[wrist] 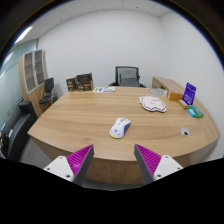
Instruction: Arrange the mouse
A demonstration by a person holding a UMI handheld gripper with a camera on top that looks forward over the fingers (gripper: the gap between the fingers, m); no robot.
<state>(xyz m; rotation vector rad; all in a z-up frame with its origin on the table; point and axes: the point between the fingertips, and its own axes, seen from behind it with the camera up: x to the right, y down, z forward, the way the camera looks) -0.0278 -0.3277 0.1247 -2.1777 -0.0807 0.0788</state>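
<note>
A white computer mouse (120, 127) lies on the large oval wooden table (80, 120), well beyond my fingers and a little right of the table's middle. My gripper (113, 160) hangs over the table's near edge with its two magenta-padded fingers (78, 160) spread wide apart. Nothing is between them.
A pale patterned mat (153, 101) lies on the far right part of the table. A purple box (189, 93) and a teal item (195, 113) sit at the right edge, with a small round object (185, 131) nearby. Office chairs (126, 76) and shelves (31, 75) ring the room.
</note>
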